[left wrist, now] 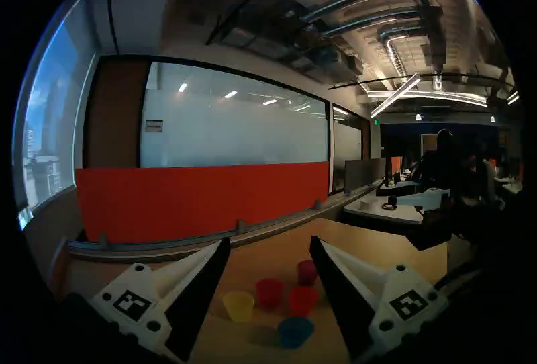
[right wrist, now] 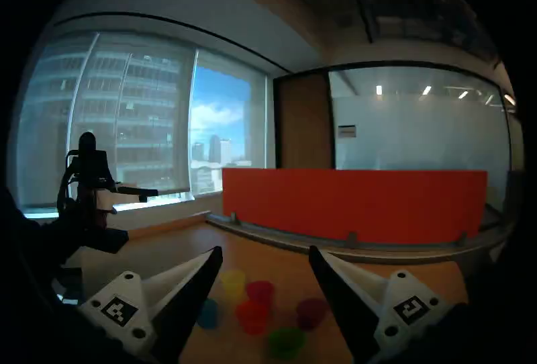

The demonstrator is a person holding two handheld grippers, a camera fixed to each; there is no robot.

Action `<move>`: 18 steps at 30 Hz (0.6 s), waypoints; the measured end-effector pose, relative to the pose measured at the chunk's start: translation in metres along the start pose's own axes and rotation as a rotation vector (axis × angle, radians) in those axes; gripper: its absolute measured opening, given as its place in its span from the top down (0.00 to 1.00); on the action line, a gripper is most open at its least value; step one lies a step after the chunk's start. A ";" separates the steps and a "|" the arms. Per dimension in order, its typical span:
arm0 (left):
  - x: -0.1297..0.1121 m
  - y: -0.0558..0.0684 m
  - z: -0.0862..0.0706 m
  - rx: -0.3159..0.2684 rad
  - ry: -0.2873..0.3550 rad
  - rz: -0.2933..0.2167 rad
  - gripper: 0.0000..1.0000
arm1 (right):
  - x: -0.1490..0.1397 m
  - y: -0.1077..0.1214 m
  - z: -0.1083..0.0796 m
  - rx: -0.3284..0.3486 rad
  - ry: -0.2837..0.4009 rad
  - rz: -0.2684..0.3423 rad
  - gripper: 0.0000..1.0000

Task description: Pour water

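Several small plastic cups stand close together on a wooden table (left wrist: 268, 246). Between the fingers in the left gripper view I see a yellow cup (left wrist: 238, 305), a red cup (left wrist: 269, 291), an orange-red cup (left wrist: 303, 299), a maroon cup (left wrist: 307, 271) and a blue cup (left wrist: 295, 331). My left gripper (left wrist: 269, 242) is open above them and holds nothing. The right gripper view shows the same group from another side: yellow cup (right wrist: 233, 282), red cup (right wrist: 260, 291), maroon cup (right wrist: 311, 312), green cup (right wrist: 286, 341), blue cup (right wrist: 208, 312). My right gripper (right wrist: 265, 250) is open too, with nothing between its fingers.
An orange partition panel (left wrist: 201, 196) on a metal rail closes off the far edge of the table. A dark device (right wrist: 90, 189) stands in silhouette at the left of the right gripper view, before large windows (right wrist: 134, 129). More desks (left wrist: 382, 209) lie to the right.
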State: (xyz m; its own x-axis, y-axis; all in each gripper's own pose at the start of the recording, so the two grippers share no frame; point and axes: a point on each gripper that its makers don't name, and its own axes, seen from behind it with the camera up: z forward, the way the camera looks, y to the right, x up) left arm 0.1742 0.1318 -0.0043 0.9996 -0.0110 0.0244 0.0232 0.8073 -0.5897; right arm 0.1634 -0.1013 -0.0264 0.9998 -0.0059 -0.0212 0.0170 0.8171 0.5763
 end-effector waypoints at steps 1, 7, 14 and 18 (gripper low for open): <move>-0.001 0.001 0.001 -0.004 -0.003 0.005 0.12 | -0.001 -0.001 0.000 0.006 -0.001 -0.004 0.01; -0.006 0.004 0.004 -0.022 -0.012 0.014 0.12 | -0.005 -0.008 0.002 0.040 -0.012 -0.017 0.00; -0.007 0.007 0.005 -0.036 -0.015 0.016 0.12 | -0.003 -0.010 0.004 0.047 -0.010 -0.025 0.01; -0.008 0.010 0.004 -0.048 -0.020 0.024 0.12 | -0.001 -0.012 0.005 0.048 -0.012 -0.033 0.00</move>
State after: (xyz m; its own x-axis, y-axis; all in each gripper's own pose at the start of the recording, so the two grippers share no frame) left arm 0.1664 0.1424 -0.0065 0.9995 0.0200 0.0258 0.0007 0.7781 -0.6282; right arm 0.1619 -0.1135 -0.0294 0.9987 -0.0394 -0.0314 0.0504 0.7879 0.6138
